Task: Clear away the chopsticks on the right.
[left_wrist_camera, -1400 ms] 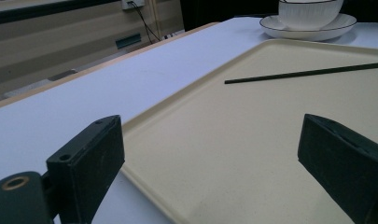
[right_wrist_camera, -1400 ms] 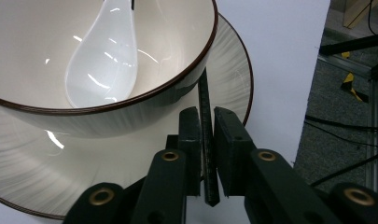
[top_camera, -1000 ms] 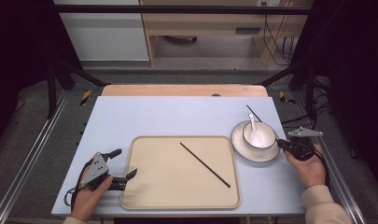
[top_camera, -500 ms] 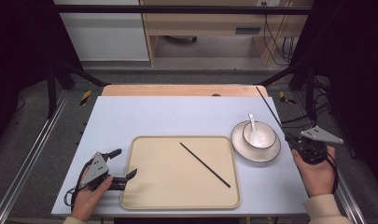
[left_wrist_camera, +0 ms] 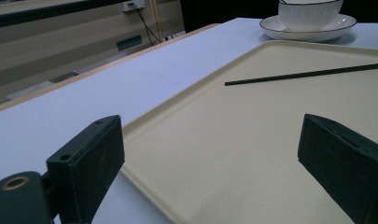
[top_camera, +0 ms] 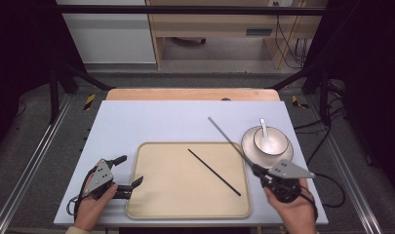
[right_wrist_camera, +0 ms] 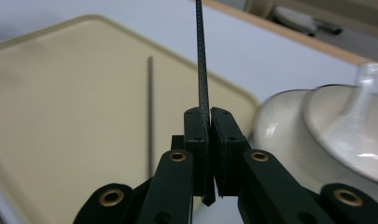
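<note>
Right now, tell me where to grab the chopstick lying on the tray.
Grip the chopstick mid-length, from straight above, jaws across its thin shaft. It lies flat and diagonal on the tray, so low sideways approaches probably meet the raised rim.

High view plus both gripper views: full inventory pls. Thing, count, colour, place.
Table top: 1, pale blue-grey, wooden strip at the far edge.
Tray: 1, cream, near centre of the table.
Chopstick on tray: 1, black, lying diagonally on the tray's right half.
Held chopstick: 1, black, clamped in the right gripper, pointing up and away over the table.
Saucer: 1, white with dark rim, right of the tray.
Bowl: 1, white, on the saucer.
Spoon: 1, white, in the bowl.
Left gripper: black jaws wide apart at the tray's left edge, in the person's left hand.
Right gripper: jaws shut on the held chopstick, in the right hand.
</note>
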Action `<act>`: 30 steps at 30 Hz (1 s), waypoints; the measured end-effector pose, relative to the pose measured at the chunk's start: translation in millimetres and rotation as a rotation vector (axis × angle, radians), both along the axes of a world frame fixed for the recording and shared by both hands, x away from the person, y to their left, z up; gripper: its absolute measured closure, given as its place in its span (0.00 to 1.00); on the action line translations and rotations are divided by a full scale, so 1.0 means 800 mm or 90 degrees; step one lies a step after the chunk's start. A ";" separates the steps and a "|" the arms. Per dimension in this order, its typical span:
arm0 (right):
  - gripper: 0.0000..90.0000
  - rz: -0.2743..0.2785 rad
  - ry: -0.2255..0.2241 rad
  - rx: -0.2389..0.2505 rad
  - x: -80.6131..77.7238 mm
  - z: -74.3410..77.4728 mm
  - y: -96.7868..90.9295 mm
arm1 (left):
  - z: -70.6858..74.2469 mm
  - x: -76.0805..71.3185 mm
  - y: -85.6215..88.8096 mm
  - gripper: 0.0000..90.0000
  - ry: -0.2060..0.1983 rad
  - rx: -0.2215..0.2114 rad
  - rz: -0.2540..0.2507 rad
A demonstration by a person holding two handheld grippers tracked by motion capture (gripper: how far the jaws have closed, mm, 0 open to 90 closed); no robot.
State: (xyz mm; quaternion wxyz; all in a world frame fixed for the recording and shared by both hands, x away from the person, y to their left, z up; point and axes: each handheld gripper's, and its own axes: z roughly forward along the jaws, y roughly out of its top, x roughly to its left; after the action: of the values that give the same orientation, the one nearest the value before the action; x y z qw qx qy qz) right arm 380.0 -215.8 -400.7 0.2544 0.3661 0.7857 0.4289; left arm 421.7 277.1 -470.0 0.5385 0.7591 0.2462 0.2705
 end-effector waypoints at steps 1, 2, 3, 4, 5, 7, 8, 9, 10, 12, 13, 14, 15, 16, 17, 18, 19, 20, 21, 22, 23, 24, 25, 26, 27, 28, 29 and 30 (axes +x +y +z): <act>0.95 0.000 0.000 0.000 0.000 0.000 0.000 | 0.000 0.000 0.000 0.08 0.000 0.000 0.000; 0.95 0.024 0.020 -0.009 -0.006 -0.014 0.019 | 0.001 0.000 0.000 0.08 -0.002 0.001 0.001; 0.95 0.024 0.020 -0.009 -0.006 -0.014 0.019 | 0.001 0.000 0.000 0.08 -0.002 0.001 0.001; 0.95 0.032 0.030 -0.007 -0.008 -0.020 0.025 | 0.000 -0.001 -0.001 0.08 -0.002 -0.005 0.001; 0.95 0.038 0.062 -0.005 -0.010 -0.033 0.037 | 0.000 -0.001 -0.001 0.08 -0.002 -0.003 0.000; 0.95 0.042 0.072 -0.007 -0.011 -0.039 0.041 | 0.001 0.000 0.000 0.08 -0.002 0.001 0.000; 0.95 0.049 0.085 -0.012 -0.012 -0.047 0.048 | 0.001 0.000 -0.001 0.08 -0.002 -0.004 0.000; 0.95 0.050 0.090 -0.012 -0.011 -0.049 0.051 | 0.001 0.000 -0.001 0.08 -0.002 -0.004 0.000; 0.95 0.049 0.096 -0.013 -0.010 -0.051 0.054 | 0.000 0.000 -0.001 0.08 -0.002 -0.003 0.000; 0.95 0.048 0.108 -0.014 -0.008 -0.055 0.058 | 0.001 -0.001 -0.002 0.08 -0.002 -0.005 -0.001; 0.95 0.048 0.114 -0.016 -0.008 -0.058 0.061 | 0.001 -0.001 -0.002 0.08 -0.003 -0.004 -0.001; 0.95 0.048 0.114 -0.016 -0.008 -0.058 0.061 | 0.001 -0.001 -0.002 0.08 -0.003 -0.004 -0.001; 0.95 0.049 0.117 -0.025 -0.008 -0.061 0.062 | 0.001 -0.001 -0.002 0.08 -0.003 -0.004 -0.001; 0.95 0.048 0.124 -0.028 -0.008 -0.064 0.064 | 0.001 -0.001 -0.002 0.08 -0.003 -0.004 -0.001; 0.95 0.045 0.136 -0.030 -0.006 -0.068 0.064 | 0.001 -0.001 -0.002 0.08 -0.003 -0.004 -0.002; 0.95 0.042 0.140 -0.032 -0.005 -0.070 0.065 | 0.001 -0.001 -0.002 0.08 -0.003 0.000 -0.003; 0.95 0.042 0.140 -0.032 -0.005 -0.070 0.065 | 0.001 -0.001 -0.002 0.08 -0.003 0.000 -0.003; 0.95 0.046 0.151 -0.028 -0.005 -0.072 0.065 | 0.002 -0.001 -0.002 0.08 -0.003 -0.001 -0.003; 0.95 0.046 0.151 -0.028 -0.005 -0.072 0.065 | 0.002 -0.001 -0.002 0.08 -0.003 -0.001 -0.003; 0.95 0.050 0.160 -0.032 -0.003 -0.075 0.067 | 0.002 -0.001 -0.002 0.08 -0.004 0.001 -0.003; 0.95 0.050 0.160 -0.032 -0.003 -0.075 0.067 | 0.002 -0.001 -0.002 0.08 -0.004 0.001 -0.003; 0.94 0.060 0.185 -0.027 -0.001 -0.080 0.067 | 0.002 -0.001 -0.002 0.08 -0.009 0.003 0.001; 0.94 0.060 0.185 -0.027 -0.001 -0.080 0.067 | 0.002 -0.001 -0.002 0.08 -0.009 0.003 0.001; 0.91 0.058 0.182 -0.016 -0.001 -0.080 0.065 | 0.004 -0.002 -0.002 0.09 -0.014 0.003 0.003; 0.89 0.062 0.169 -0.008 -0.002 -0.077 0.063 | 0.004 -0.002 -0.002 0.09 -0.014 0.003 0.003; 0.88 0.059 0.159 -0.003 -0.002 -0.074 0.060 | 0.005 -0.002 -0.002 0.09 -0.013 0.000 0.002; 0.87 0.056 0.145 -0.003 -0.002 -0.072 0.056 | 0.006 -0.003 -0.002 0.09 -0.015 0.002 0.000; 0.87 0.056 0.145 -0.003 -0.002 -0.072 0.056 | 0.006 -0.003 -0.002 0.09 -0.015 0.002 0.000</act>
State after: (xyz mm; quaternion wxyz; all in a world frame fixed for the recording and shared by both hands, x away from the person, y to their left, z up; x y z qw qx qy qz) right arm 378.6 -170.6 -458.2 0.1448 0.3769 0.8259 0.3935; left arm 419.5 275.2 -465.5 0.5399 0.7569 0.2395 0.2798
